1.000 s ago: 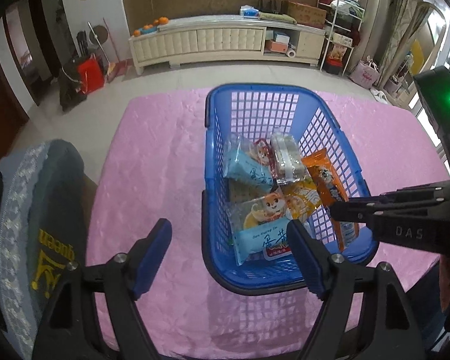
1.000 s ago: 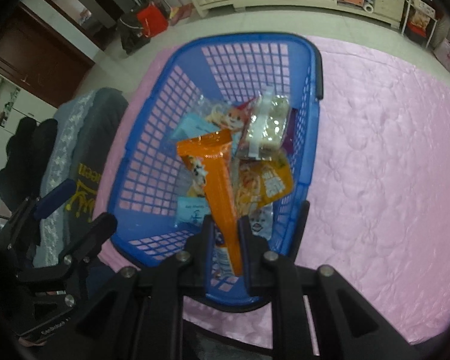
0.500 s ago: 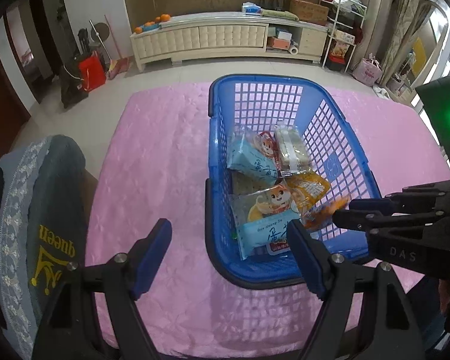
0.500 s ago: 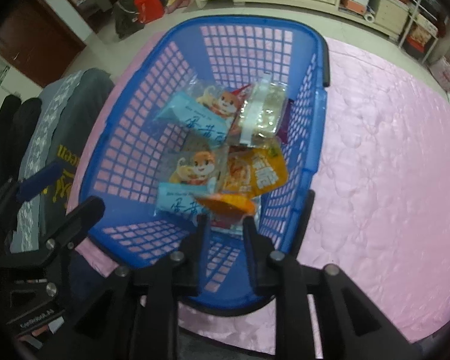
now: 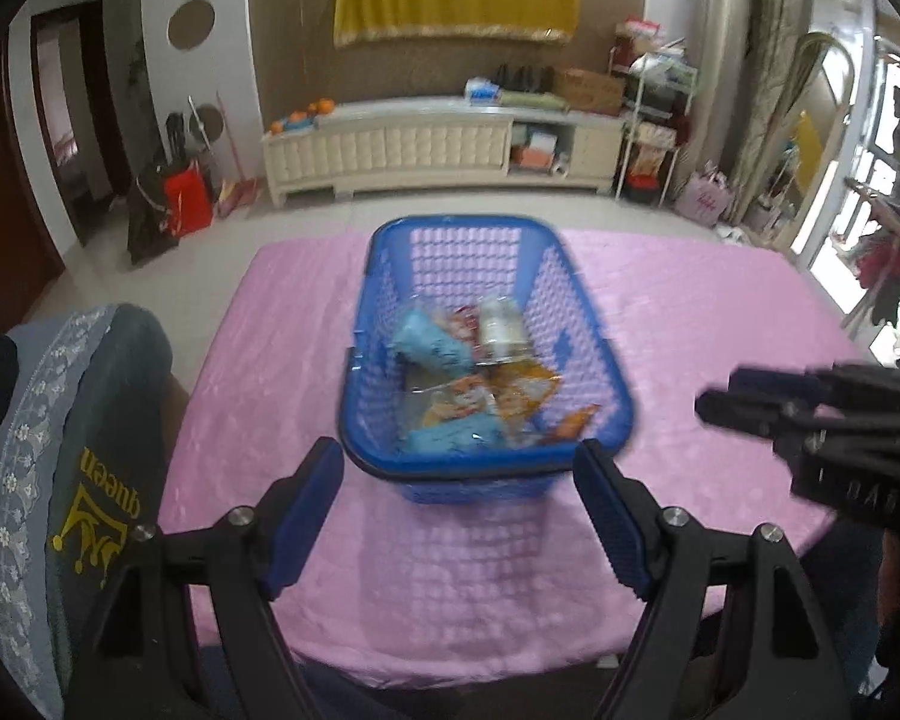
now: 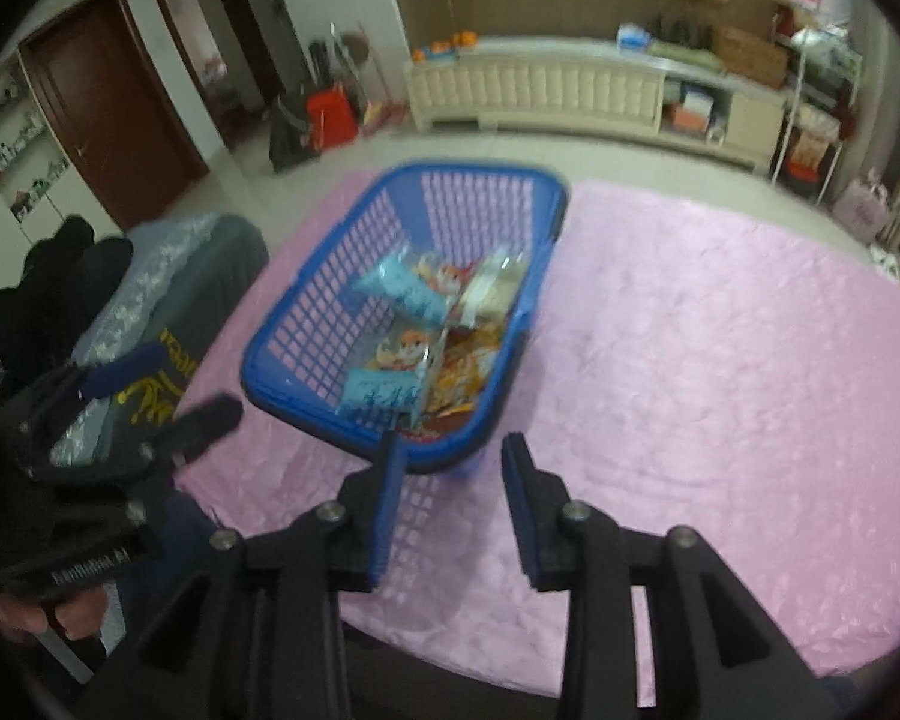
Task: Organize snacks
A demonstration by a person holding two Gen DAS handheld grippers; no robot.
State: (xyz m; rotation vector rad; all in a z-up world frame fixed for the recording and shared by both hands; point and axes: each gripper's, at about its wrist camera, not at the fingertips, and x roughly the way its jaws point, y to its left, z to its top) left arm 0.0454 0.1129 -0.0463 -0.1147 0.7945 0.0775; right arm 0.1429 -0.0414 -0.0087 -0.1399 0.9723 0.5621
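Note:
A blue plastic basket (image 5: pixel 594 330) stands on the pink tablecloth; it also shows in the right wrist view (image 6: pixel 306 306). It holds several snack packets: light blue ones (image 5: pixel 432 351), a clear pack (image 5: pixel 501 330) and orange ones (image 5: pixel 528 390), with an orange packet (image 5: pixel 570 423) at the near right corner. My left gripper (image 5: pixel 459 510) is open and empty, just in front of the basket's near rim. My right gripper (image 6: pixel 450 492) is open and empty, near the basket's near corner. It appears at the right in the left wrist view (image 5: pixel 810 408).
The pink tablecloth (image 6: pixel 720 360) spreads wide to the right of the basket. A grey chair back with "queen" lettering (image 5: pixel 72 468) stands at the table's left edge. A white cabinet (image 5: pixel 438 144) stands far behind on the floor.
My right gripper has let go of the orange packet into the basket, opened, and drawn back out. Both grippers have pulled back from the basket.

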